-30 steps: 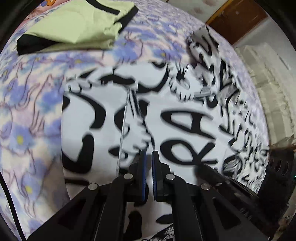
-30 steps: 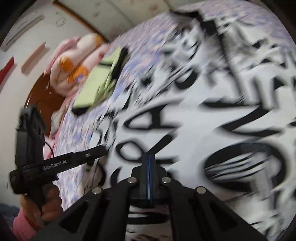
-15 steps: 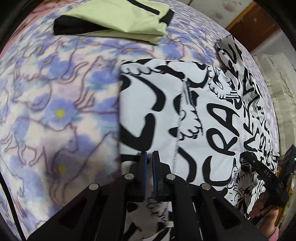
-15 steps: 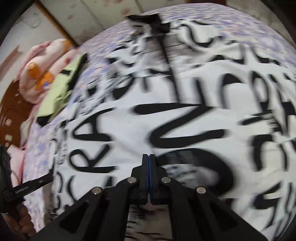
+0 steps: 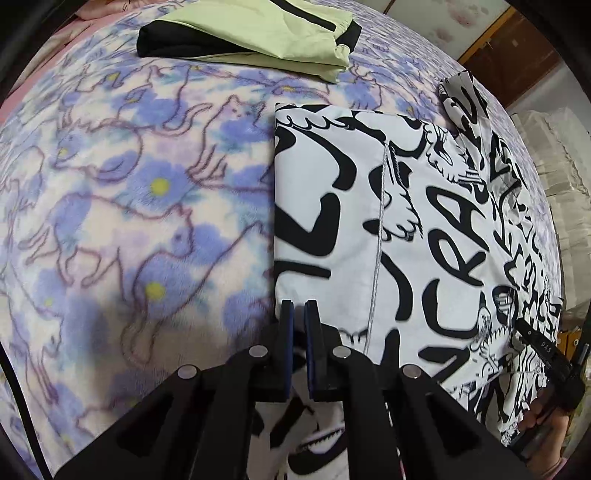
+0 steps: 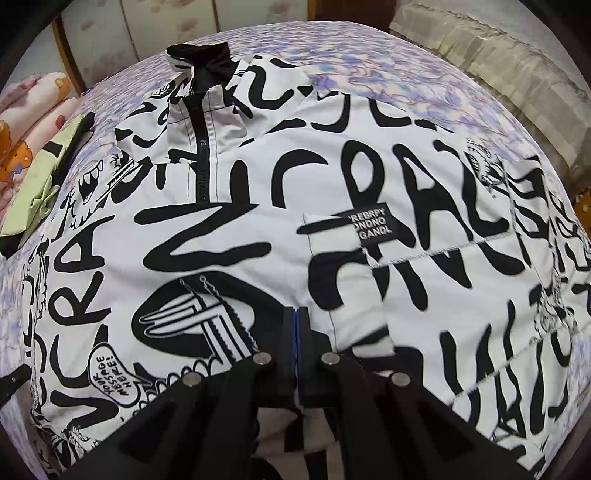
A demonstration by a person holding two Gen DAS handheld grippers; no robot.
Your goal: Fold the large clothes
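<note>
Lying spread across a bed, a large white jacket (image 6: 258,229) printed with bold black lettering and cartoon figures filled most of the right wrist view. Its black collar (image 6: 207,59) pointed toward the far edge of the bed, a dark zipper (image 6: 202,147) ran down from it, and a small black label (image 6: 373,225) sat on a chest pocket. In the left wrist view, the jacket's left side showed one straight folded edge (image 5: 275,221) lying flat against the bedding, with a line of pale stitching running parallel to it.

The left tongs (image 5: 298,314) rested at the near end of that folded edge, the blue-padded jaws a narrow gap apart with white fabric seen between them; whether they actually pinched the cloth could not be told. The right tongs (image 6: 297,325) sat low on the jacket's near hem with their jaws pressed together; any fabric caught between them was not visible.

Beneath the jacket lay a fleecy blanket (image 5: 129,192) patterned with purple flowers and outlined animals. A folded pale green and black garment (image 5: 258,33) rested on the blanket beyond the jacket, apart from it. Pink bedding with orange bears (image 6: 22,122) was bunched at the bed's left side.
</note>
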